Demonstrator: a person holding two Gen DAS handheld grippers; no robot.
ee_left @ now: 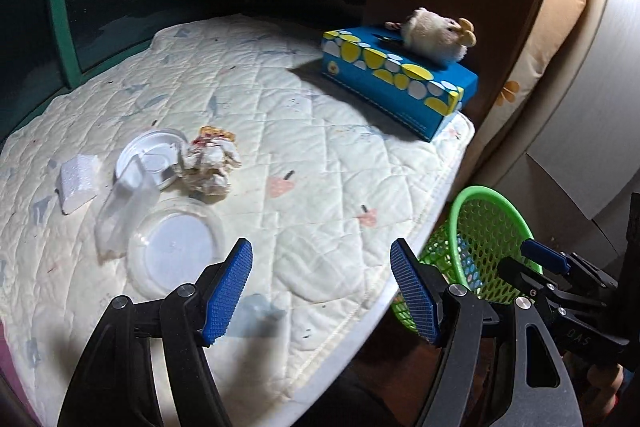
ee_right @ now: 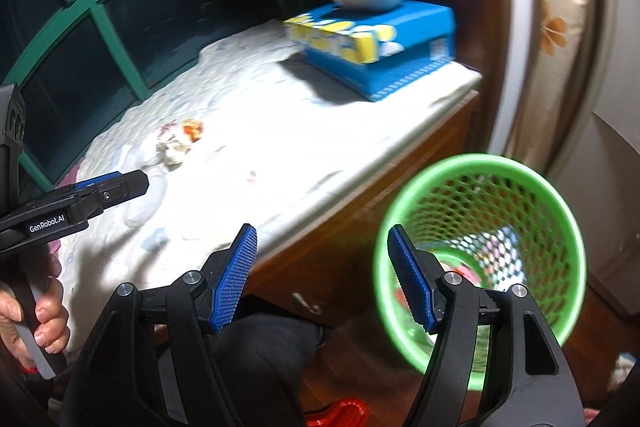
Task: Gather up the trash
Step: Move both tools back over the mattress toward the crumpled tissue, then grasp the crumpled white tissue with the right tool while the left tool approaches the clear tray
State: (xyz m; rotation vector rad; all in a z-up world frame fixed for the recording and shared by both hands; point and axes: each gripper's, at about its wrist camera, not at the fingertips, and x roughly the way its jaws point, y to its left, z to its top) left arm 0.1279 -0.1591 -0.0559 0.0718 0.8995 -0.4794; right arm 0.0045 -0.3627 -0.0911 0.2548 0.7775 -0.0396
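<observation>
Left wrist view: both grippers' fingers [ee_left: 228, 291] are spread wide and empty, while crumpled paper [ee_left: 210, 167], plastic lids [ee_left: 176, 247] and foam block [ee_left: 78, 183] ahead of them remain uncollected, some trash already lying in the green basket [ee_right: 520, 187].

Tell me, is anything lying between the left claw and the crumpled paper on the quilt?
Nothing visible blocks it. The left claw is open and empty above bare quilt; the crumpled paper lies farther off, with a clear lid beside that path.

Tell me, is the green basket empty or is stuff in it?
Not empty. Through the green basket's mesh and open top, the right wrist view shows colourful bits lying at its bottom, though too blurred to name.
</observation>
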